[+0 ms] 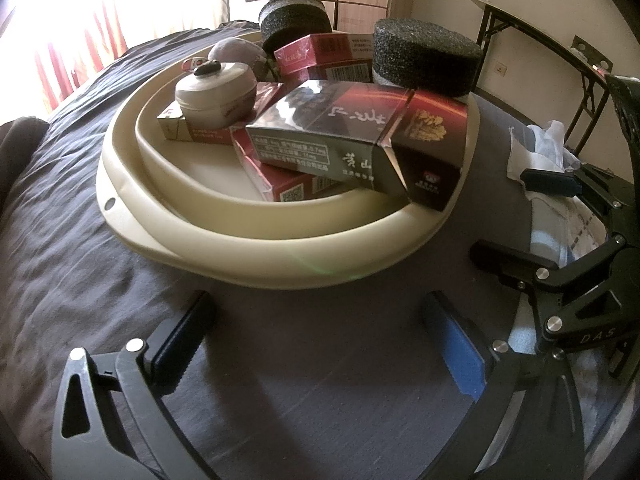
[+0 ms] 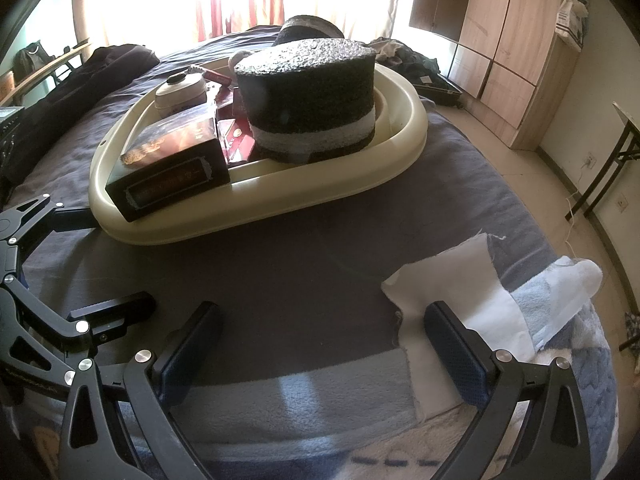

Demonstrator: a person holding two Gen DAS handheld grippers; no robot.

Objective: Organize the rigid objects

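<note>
A cream plastic basin (image 1: 224, 256) (image 2: 404, 148) rests on the dark bedsheet and holds the rigid objects. Inside lie several red and dark cigarette boxes (image 1: 352, 132) (image 2: 172, 160), a small round cream jar (image 1: 216, 92) (image 2: 180, 90) on top of a box, and two black foam cylinders (image 1: 428, 56) (image 2: 308, 92). My left gripper (image 1: 316, 344) hovers open over the sheet just in front of the basin, nothing between its fingers. My right gripper (image 2: 320, 352) is open too, low over the sheet beside a white cloth (image 2: 452, 280). The other gripper shows at each view's edge.
The bed carries a dark sheet (image 1: 80, 240) and a blue patterned blanket (image 2: 560, 340) at its near corner. A dark heap of clothes (image 2: 80, 92) lies by the window. A wooden wardrobe (image 2: 500, 40) and a folding table (image 1: 540, 40) stand beyond the bed.
</note>
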